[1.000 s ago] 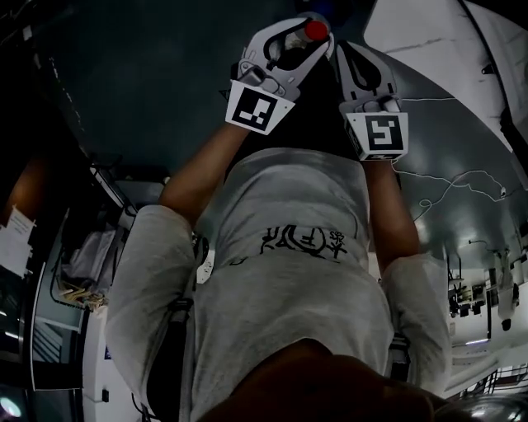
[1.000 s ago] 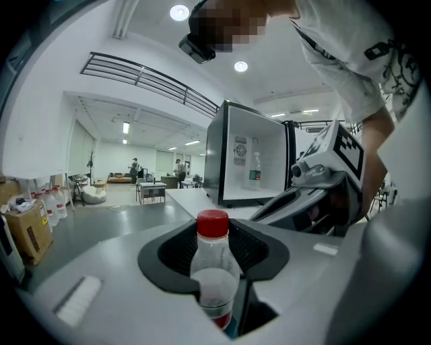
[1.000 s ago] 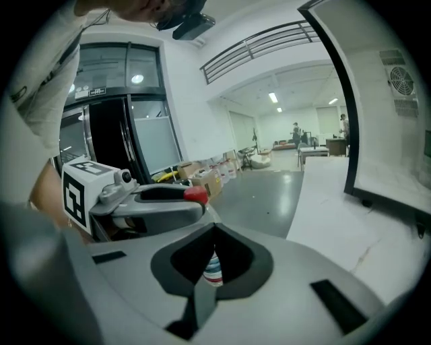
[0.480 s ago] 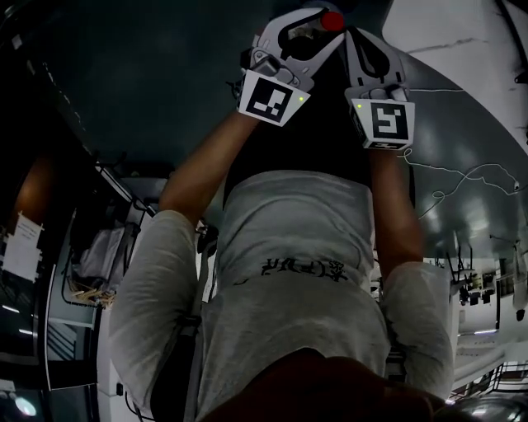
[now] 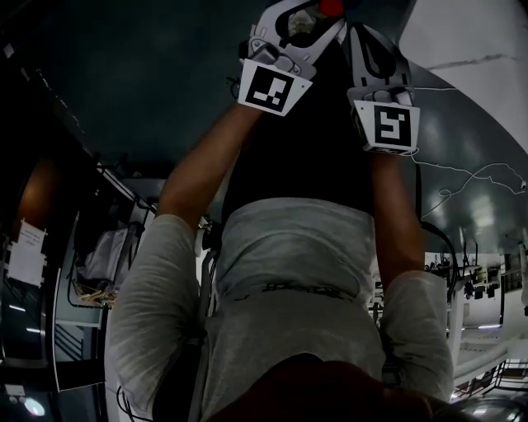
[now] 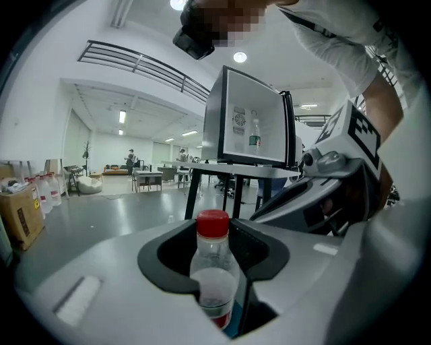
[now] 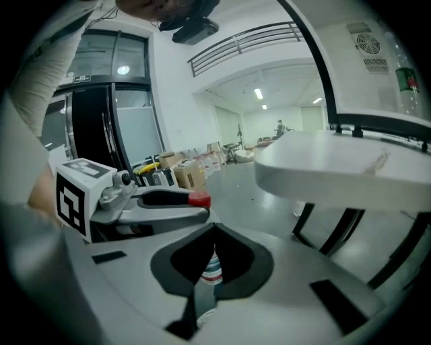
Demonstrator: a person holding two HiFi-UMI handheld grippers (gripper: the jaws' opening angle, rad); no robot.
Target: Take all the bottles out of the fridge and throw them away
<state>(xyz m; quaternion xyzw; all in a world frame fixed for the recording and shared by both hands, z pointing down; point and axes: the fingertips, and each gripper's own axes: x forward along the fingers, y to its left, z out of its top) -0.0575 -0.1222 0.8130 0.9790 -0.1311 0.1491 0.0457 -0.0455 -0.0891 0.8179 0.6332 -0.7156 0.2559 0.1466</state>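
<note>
Head view: both grippers sit farther off than a second ago. Left gripper (image 5: 309,16) jaws pinch the bottle (image 6: 214,266); right gripper (image 7: 214,232) jaws are pressed together. Likely lowering the bottle for disposal.

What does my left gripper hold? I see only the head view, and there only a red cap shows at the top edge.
Observer: The left gripper is shut on a clear bottle, upright between its jaws.
Operator: Are more bottles waiting?
Observer: Yes, at least one bottle with a green label stands inside the fridge.
Operator: Is my other gripper open?
Observer: No, the right gripper has its jaws together.
</note>
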